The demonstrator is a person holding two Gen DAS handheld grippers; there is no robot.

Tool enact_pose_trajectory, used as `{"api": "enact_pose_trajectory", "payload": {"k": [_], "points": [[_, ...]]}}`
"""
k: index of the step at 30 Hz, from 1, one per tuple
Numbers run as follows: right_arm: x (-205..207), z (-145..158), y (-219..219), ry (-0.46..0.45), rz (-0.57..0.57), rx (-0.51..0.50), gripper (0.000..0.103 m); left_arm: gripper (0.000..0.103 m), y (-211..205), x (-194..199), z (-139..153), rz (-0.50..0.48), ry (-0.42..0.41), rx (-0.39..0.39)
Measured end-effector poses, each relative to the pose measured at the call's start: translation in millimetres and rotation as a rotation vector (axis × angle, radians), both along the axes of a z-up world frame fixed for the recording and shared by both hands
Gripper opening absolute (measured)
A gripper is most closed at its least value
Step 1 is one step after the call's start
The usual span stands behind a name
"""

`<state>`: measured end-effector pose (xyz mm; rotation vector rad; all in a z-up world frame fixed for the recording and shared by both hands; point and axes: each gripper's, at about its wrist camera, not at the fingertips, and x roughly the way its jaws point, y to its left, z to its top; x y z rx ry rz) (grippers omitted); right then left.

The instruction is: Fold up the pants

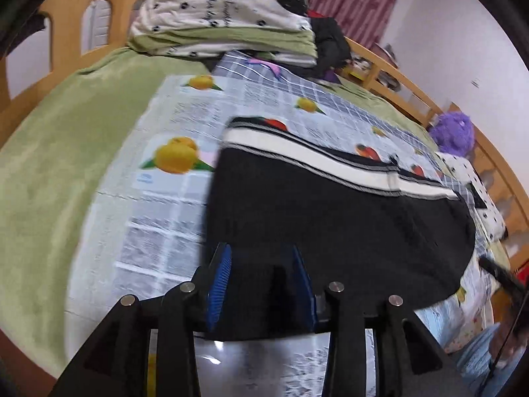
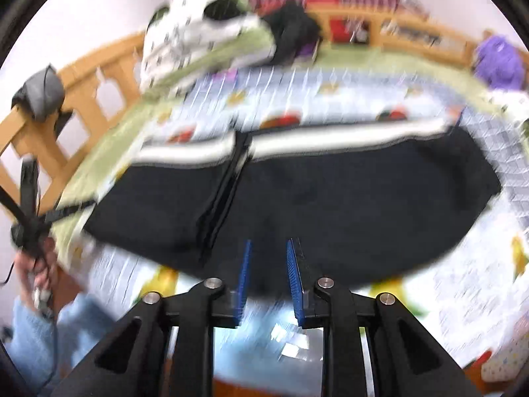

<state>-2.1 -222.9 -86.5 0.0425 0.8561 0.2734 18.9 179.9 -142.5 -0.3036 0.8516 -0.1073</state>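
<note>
Pants: black, long axis left-right on the bed, white stripe along far edge.
Left gripper: spread over near edge.
Right gripper: spread.

Fruit-print sheet – stacked bedding – purple plush by rail.

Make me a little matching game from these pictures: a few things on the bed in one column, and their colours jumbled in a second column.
Things:
1. pants
2. plush toy
3. folded quilt pile
4. fingers of the left gripper

Colours:
A. purple
B. blue pads
C. black with a white stripe along one edge
D. white with black dots, green layer below

Pairs: 1-C, 2-A, 3-D, 4-B
</note>
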Motion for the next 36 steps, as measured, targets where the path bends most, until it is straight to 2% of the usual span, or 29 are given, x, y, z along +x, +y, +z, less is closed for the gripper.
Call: {"api": "enact_pose_trajectory", "payload": {"k": [1,4,5,6,7,9,12,16,19,21,24,27,31,36], "points": [[8,-4,1,0.001,-0.007,-0.006,0.027,0.045,-4,-1,-4,-0.001,0.004,0.012],[39,-50,0,0.140,-0.031,-0.111,0.027,0.047,-21,-8,-18,-0.006,0.007,0.103],[46,-75,-3,0.205,-0.046,-0.152,0.024,0.048,-25,-12,-18,-0.011,0.002,0.134],[43,-82,-6,0.184,-0.044,-0.149,0.024,0.050,-29,-15,-18,-0.019,0.001,0.155],[36,-82,-7,0.139,-0.033,-0.162,0.023,0.052,-31,-17,-17,-0.025,0.008,0.162],[32,-75,-3,0.143,0.000,-0.227,0.023,0.052,-29,-22,-14,-0.018,0.017,0.145],[31,-59,-23,0.141,-0.006,-0.154,0.023,0.055,-23,-29,-8,0.007,0.022,0.093],[44,-35,-72,0.092,-0.114,-0.164,0.023,0.056,-16,-39,-5,0.068,0.024,0.054],[64,-17,-124,0.086,-0.255,-0.156,0.027,0.057,-12,-51,-7,0.109,0.007,0.029],[78,-13,-161,0.109,-0.335,-0.090,0.037,0.057,-7,-61,-12,0.150,-0.013,-0.006],[84,-22,-194,0.151,-0.375,-0.023,0.037,0.057,7,-64,-29,0.197,-0.002,-0.141],[88,-33,-193,0.143,-0.379,0.013,0.037,0.057,25,-61,-42,0.252,-0.028,-0.294],[88,-34,-176,0.140,-0.324,-0.020,0.037,0.057,33,-50,-51,0.253,-0.044,-0.397],[81,-23,-152,0.065,-0.279,-0.102,0.041,0.058,41,-50,-59,0.261,-0.080,-0.546]]}}
